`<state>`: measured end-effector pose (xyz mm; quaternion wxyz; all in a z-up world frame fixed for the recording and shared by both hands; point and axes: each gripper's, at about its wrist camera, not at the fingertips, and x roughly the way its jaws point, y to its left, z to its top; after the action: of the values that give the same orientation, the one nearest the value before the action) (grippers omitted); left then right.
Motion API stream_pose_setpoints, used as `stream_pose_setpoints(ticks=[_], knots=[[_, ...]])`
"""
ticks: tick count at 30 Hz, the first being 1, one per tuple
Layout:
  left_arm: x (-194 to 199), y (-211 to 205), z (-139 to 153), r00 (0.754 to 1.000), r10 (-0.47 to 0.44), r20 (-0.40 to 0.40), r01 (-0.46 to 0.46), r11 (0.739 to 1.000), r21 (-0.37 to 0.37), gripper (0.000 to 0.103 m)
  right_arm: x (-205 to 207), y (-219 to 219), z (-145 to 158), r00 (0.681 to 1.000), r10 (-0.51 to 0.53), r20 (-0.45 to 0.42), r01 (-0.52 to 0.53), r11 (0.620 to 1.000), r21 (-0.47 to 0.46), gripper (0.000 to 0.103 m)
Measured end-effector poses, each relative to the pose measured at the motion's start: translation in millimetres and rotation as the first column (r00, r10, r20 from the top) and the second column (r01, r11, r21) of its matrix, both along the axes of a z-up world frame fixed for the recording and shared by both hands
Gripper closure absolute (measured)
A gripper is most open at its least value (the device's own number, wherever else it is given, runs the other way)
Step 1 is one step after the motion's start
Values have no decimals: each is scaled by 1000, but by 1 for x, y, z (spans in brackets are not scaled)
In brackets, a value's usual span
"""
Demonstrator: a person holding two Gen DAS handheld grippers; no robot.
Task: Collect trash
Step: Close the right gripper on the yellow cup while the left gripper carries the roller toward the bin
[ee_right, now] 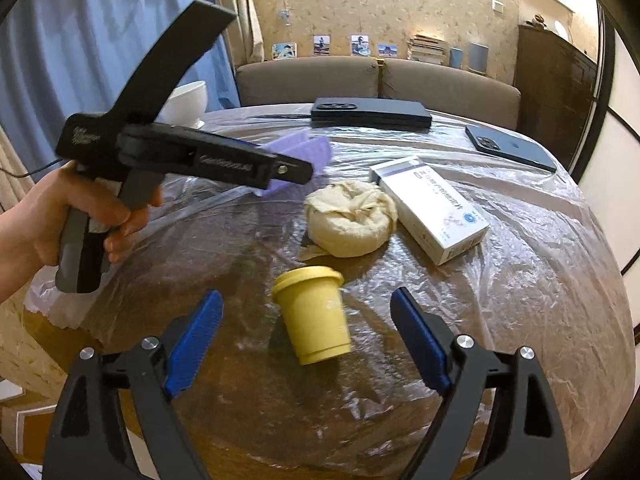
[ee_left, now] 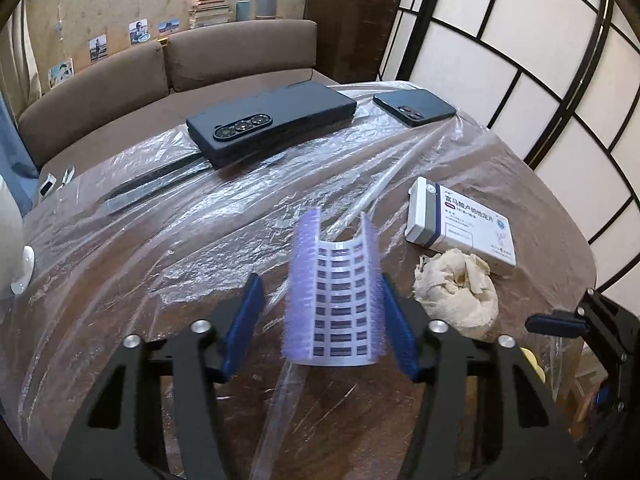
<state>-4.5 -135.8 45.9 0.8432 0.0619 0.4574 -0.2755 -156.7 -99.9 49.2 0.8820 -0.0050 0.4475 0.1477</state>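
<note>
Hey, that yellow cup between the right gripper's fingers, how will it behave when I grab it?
The yellow cup looks like light plastic, so it probably lifts easily. Its tapered, smooth wall may slip downward between the pads. It stands on crinkled plastic sheet, so a one-sided nudge could tip or roll it.

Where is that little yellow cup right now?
In the right wrist view the yellow cup lies on the plastic-covered table, between the open right gripper's fingers, just in front of the crumpled tissue wad.

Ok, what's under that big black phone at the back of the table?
The big black phone lies on the clear plastic sheet covering the table. A long dark strip pokes out from beneath it under the sheet; the rest is hidden.
</note>
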Motion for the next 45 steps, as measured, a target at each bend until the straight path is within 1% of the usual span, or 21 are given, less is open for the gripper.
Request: stream_pose_setpoints(ticks=[1,2,5,6,7,8,13,16,23,31,36,41,45], knots=[[-1,-1,0,1000,-7,-1,7,1000,1,51,1,0,0,1000,3,-2,-3,1000,-3,32],[-2,-2,0,1000,-16,1,16,1000,5,52,3,0,0,1000,9,-3,-9,1000,-13,39],[-4,-7,0,1000,-28,5,27,999,16,53,4,2,-1,1000,24,-6,-24,999,-27,53],[-4,-8,0,1000,-30,5,30,999,17,56,5,3,-1,1000,26,-7,-27,999,-30,55],[-4,-8,1,999,-31,6,31,999,19,58,5,3,-2,1000,27,-10,-28,999,-33,63],[-5,-9,1,999,-32,10,31,999,26,58,6,4,-2,1000,27,-12,-28,999,-36,66],[-11,-8,2,999,-22,31,20,999,34,58,4,1,-1,1000,12,-6,-12,999,-31,66],[-18,-5,7,999,-9,42,8,1000,24,58,5,-6,3,1000,-7,-6,7,1000,4,66],[-41,12,19,998,57,30,-55,997,-56,58,1,-17,11,999,-32,-13,33,998,50,66],[-76,31,28,989,144,13,-141,981,-136,58,-4,-21,12,999,-28,-15,29,996,81,66],[-99,37,33,984,179,17,-175,975,-137,58,-11,-21,18,1000,-11,-5,11,996,94,66],[-117,39,33,978,206,4,-204,969,-142,58,-19,-21,21,1000,10,-2,-10,995,97,66],[-130,38,31,975,224,-4,-223,967,-125,58,-26,-20,23,1000,27,-3,-26,993,114,66]])
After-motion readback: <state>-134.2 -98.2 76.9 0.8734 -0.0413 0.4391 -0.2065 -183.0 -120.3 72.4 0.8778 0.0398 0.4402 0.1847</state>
